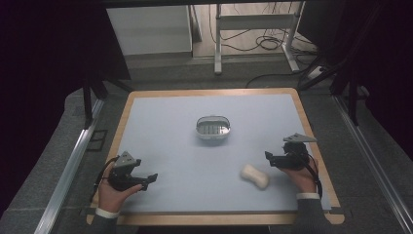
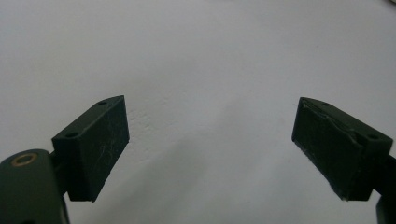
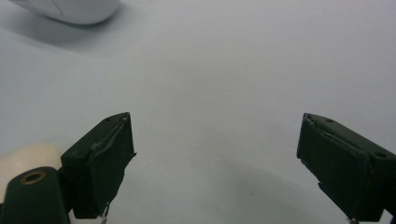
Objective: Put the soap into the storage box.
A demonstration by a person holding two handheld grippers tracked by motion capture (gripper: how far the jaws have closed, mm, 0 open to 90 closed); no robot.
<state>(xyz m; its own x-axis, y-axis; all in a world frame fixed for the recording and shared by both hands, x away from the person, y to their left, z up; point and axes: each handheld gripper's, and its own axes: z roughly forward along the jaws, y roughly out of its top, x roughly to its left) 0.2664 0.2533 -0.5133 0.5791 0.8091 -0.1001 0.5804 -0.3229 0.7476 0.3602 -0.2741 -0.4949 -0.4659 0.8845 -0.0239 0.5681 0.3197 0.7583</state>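
**High view: both grippers empty, nothing moved yet**

In the right gripper view the two black jaws stand wide apart with only bare mat between them; the cream-coloured piece lies just beside the left jaw, at about 9 o'clock, not touched. In the left gripper view the jaws are also wide apart over empty surface. In the high view the right gripper sits at 3 o'clock of the piece, near it, and the left gripper rests well apart at 8 o'clock of the table. The small white tray stands near the centre. I judge the work not started: grasping and placing all remain.
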